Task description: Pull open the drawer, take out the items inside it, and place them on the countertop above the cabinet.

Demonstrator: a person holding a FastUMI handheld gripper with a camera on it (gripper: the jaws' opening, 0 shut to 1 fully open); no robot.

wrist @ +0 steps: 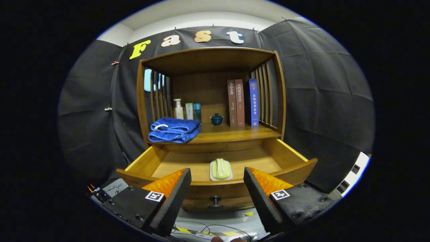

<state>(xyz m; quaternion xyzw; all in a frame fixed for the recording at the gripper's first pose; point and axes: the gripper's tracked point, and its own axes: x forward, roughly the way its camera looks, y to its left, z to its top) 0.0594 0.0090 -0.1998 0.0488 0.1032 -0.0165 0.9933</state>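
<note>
At the bottom of the frame the gripper (217, 191) has its fingers spread wide apart with nothing between them, which suits a tool lining up for a reach rather than one carrying anything. Seen through the gap, low centre, is the drawer's knob (215, 200) on the front panel; the fingers sit short of it and touch neither it nor the wood.

Just beyond, across the lower middle, the drawer (295, 169) stands pulled well out of the cabinet, so the opening step looks done and the inside is open from above. On its floor, close behind the front panel and near the middle, lies the soap (221, 168), a pale green bar in a light dish. Its long axis runs front to back, roughly in line with the fingers, one short end toward the gripper. That lie would favour closing across its narrow width.

Farther back, mid-frame, the countertop (235, 133) is the place to put it; bare wood shows at its middle and right. A folded blue towel (173, 130) fills its left part, with bottles (187, 110), a small lidded cup (216, 119) and upright books (242, 102) behind.
</note>
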